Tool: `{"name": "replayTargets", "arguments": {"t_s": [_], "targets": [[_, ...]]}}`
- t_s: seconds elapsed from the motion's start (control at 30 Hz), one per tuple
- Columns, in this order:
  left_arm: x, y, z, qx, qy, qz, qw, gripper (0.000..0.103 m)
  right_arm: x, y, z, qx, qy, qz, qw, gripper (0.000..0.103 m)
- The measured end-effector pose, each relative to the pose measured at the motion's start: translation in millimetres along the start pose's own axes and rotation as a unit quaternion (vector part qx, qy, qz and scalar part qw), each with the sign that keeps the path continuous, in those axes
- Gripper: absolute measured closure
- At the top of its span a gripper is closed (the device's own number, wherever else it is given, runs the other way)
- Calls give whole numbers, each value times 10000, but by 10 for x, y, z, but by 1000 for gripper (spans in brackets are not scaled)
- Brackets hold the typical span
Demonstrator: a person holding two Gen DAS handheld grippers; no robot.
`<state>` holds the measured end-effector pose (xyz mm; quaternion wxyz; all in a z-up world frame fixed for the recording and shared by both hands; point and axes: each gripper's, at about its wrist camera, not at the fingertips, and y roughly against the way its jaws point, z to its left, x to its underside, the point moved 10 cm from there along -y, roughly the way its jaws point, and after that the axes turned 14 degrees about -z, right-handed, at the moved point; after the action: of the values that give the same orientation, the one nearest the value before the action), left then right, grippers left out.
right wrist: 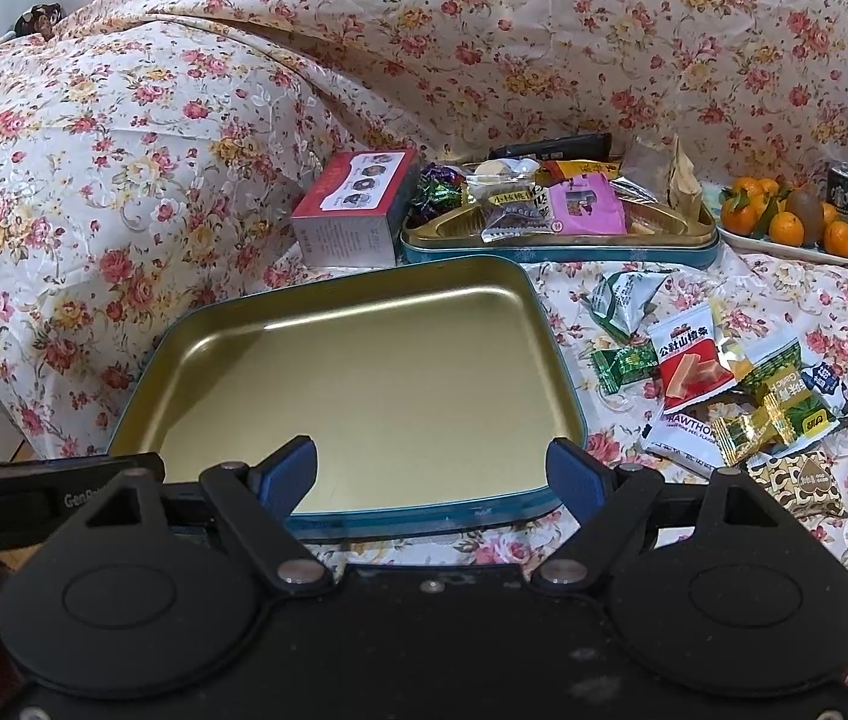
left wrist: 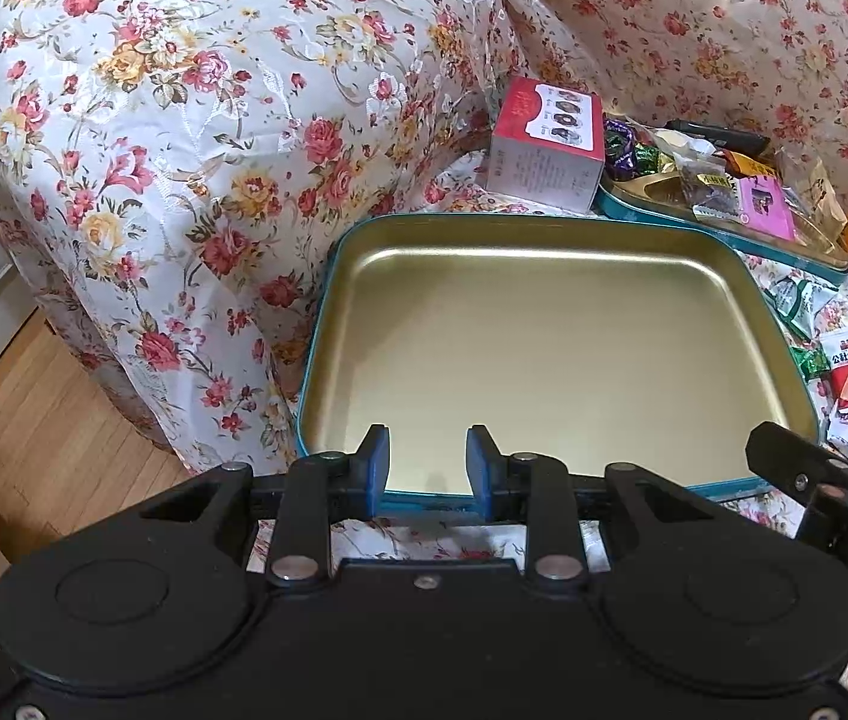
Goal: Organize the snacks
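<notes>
Snacks: loose crinkly foil-wrapped packets [right wrist: 724,384], right of frame; light, slippery; pinch a sealed edge.
Tin: empty gold-lined teal metal tray [right wrist: 358,372], stiff.
Left gripper [left wrist: 427,468]: released, part-spread, empty.
Right gripper [right wrist: 433,471]: released, wide, empty.

Both wrist cameras look steeply down and forward from close above the near rim of the empty gold-lined teal tin lid [left wrist: 544,354] [right wrist: 364,384], the left view set further left, sharing that lid and the filled tin behind.

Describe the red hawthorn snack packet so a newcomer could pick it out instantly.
Start at the big empty gold tin with the teal rim on the floral cloth. Just to its right lies a loose pile of wrapped snacks. The red hawthorn packet lies on the pile's left part: the only red-and-white one, among green and gold wrappers.
</notes>
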<state>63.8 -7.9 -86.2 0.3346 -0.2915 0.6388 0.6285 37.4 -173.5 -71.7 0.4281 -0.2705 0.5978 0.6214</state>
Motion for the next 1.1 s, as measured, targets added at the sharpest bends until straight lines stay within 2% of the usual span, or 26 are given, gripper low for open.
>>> {"name": "replayTargets", "arguments": {"t_s": [1.1], "targets": [[36,-22,-6,10,-19,38,10000,65,39,-21,-19,69,-79,157,9998,15]]}}
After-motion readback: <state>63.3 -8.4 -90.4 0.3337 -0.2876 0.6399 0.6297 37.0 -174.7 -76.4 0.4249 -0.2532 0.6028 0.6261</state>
